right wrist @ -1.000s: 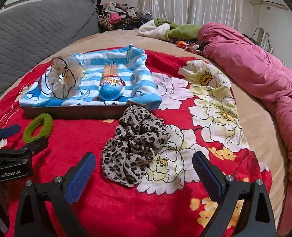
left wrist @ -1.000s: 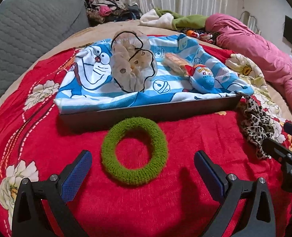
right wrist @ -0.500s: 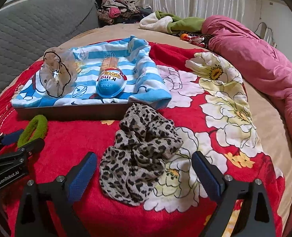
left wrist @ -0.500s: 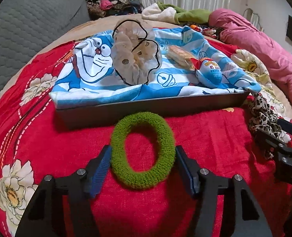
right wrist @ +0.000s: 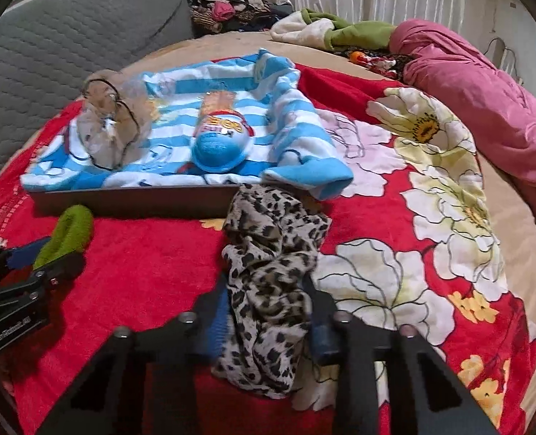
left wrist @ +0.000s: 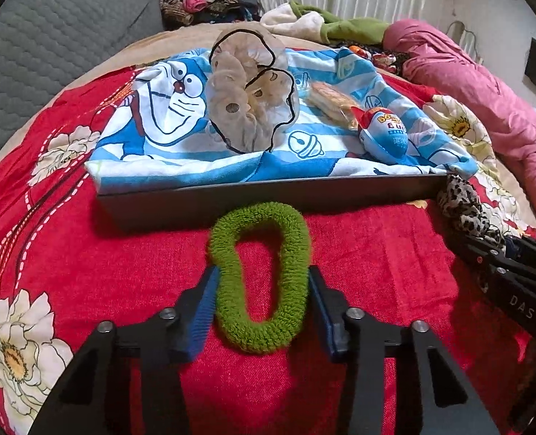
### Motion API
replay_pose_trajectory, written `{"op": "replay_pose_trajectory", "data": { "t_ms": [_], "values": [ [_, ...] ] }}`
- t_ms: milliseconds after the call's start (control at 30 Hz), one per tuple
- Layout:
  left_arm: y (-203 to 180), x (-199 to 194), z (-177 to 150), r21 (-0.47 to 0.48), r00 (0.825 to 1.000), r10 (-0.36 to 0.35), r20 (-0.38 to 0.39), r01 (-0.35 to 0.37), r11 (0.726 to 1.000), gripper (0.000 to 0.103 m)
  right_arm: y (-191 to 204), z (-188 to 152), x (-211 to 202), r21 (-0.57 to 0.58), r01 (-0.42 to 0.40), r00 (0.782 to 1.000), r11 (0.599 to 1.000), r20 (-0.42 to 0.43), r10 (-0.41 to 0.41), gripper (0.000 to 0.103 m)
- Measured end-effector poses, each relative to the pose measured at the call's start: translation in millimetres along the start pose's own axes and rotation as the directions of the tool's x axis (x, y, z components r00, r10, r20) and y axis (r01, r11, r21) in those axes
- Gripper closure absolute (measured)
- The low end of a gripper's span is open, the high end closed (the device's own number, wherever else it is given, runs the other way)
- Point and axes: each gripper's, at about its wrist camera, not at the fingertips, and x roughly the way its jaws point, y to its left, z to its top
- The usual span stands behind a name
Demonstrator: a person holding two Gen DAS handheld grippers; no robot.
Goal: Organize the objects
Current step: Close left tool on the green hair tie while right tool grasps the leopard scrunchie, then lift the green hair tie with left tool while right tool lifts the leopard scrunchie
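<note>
I'm squeezing the green scrunchie (left wrist: 259, 282) with my left gripper (left wrist: 261, 311), its jaws just closing onto it; my right gripper (right wrist: 268, 322) is clamping the leopard scrunchie (right wrist: 268, 282); both are lying on the red blanket (left wrist: 376, 246) before the tray (left wrist: 268, 197).

- We have just been closing the jaws of our left gripper (left wrist: 260, 301), which stood wide apart a second ago; their blue pads (left wrist: 204, 308) now press both flanks of the fuzzy green ring-shaped hair scrunchie (left wrist: 259, 279).
- Round a moment ago, that scrunchie is now squeezed into a long, narrow loop.
- We have likewise just been closing our right gripper (right wrist: 268, 322), open wide a second ago, and it now pinches the crumpled leopard-print fabric scrunchie (right wrist: 268, 275), bunching the cloth upward between its fingers.
- The right gripper has moved in over the leopard-print scrunchie, which earlier lay ahead of its fingertips.
</note>
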Motion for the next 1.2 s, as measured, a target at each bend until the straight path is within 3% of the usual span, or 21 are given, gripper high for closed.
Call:
{"op": "replay_pose_trajectory", "data": {
  "t_ms": [200,300,1200],
  "values": [
    [1.6,-3.9,-0.6,-0.020,1.000,-0.003,0.007,0.003,1.000,0.077,3.3,-5.1,-10.0,-0.002,-0.033,0.999,0.999,0.014,0.033,0.082],
    [3.9,-7.2,-0.6,-0.042,1.000,-0.021,0.013,0.021,0.999,0.079,6.1,-6.8,-16.4,-0.008,-0.045,0.999,0.999,0.029,0.045,0.082],
    [-2.2,-87.4,-16.7,-0.034,0.994,-0.013,0.105,0.017,0.999,0.081,34.1,-28.0,-88.6,-0.025,-0.100,0.989,0.995,0.106,0.102,0.082]
  ]
}}
